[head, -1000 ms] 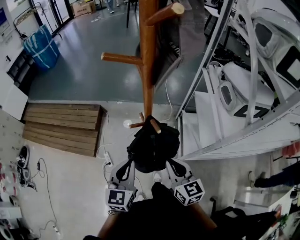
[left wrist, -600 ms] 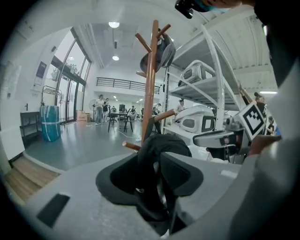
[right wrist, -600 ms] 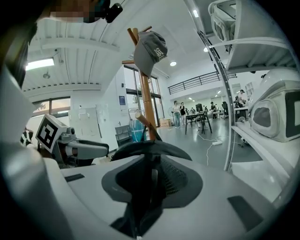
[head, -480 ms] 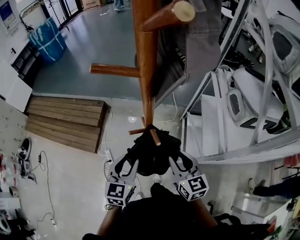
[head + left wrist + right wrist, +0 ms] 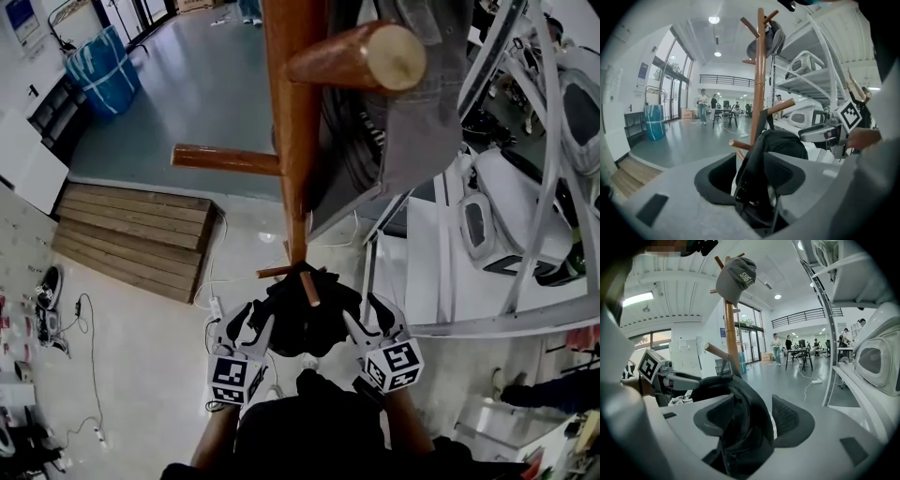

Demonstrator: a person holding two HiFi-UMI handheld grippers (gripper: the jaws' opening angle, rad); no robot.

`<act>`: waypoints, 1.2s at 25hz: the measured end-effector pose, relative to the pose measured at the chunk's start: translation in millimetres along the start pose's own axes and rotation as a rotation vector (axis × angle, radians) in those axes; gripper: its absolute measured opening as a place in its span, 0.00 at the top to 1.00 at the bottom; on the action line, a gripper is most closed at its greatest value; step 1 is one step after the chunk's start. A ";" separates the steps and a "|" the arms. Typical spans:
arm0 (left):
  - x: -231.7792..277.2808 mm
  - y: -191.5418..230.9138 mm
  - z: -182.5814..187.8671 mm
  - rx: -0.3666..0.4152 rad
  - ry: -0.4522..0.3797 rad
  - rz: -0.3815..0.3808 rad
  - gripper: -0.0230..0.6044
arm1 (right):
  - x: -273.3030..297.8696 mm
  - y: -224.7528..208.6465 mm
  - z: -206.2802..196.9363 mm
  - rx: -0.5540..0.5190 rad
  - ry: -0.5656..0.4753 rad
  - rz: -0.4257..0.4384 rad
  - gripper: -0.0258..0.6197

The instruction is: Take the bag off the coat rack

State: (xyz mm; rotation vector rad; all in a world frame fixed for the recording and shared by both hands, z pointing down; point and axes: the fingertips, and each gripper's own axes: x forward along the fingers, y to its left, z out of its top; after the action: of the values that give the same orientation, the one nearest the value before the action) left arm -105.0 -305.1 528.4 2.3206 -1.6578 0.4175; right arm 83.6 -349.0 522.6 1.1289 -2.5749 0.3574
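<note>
A black bag (image 5: 300, 314) hangs on a low peg (image 5: 309, 289) of the wooden coat rack (image 5: 292, 112). My left gripper (image 5: 248, 323) is at the bag's left side and my right gripper (image 5: 367, 317) at its right side. Both pairs of jaws are opening. In the left gripper view a black strap (image 5: 754, 159) runs up between the spread pads of the left gripper (image 5: 750, 176). In the right gripper view the bag's fabric (image 5: 740, 413) lies between the pads of the right gripper (image 5: 752, 420), with a gap to the right-hand pad. The bag's lower part is hidden.
A grey cap (image 5: 736, 280) and a grey garment (image 5: 412, 103) hang higher on the rack. White metal shelving (image 5: 525, 319) with white machines stands close at the right. A wooden platform (image 5: 131, 239), floor cables (image 5: 89, 328) and a blue bag (image 5: 98, 70) lie to the left.
Both grippers' jaws have spread apart from the bag's sides, which they pinched a second ago. The bag still hangs on its peg. The head view has moved closer to the rack.
</note>
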 end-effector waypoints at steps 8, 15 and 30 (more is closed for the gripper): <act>19.0 -8.0 -10.1 0.024 0.079 -0.068 0.66 | 21.3 -6.7 -10.8 -0.035 0.072 0.077 0.59; 31.5 -10.8 -21.1 0.046 0.137 -0.088 0.66 | 36.8 -5.2 -21.5 -0.052 0.123 0.139 0.59; 43.2 -4.7 -30.0 0.106 0.144 -0.076 0.75 | 52.2 -1.3 -35.2 -0.091 0.159 0.131 0.63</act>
State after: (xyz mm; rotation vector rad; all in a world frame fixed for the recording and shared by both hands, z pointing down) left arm -89.7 -330.3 572.2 2.3572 -1.5100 0.6545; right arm 57.2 -372.6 574.6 0.8673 -2.5033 0.3412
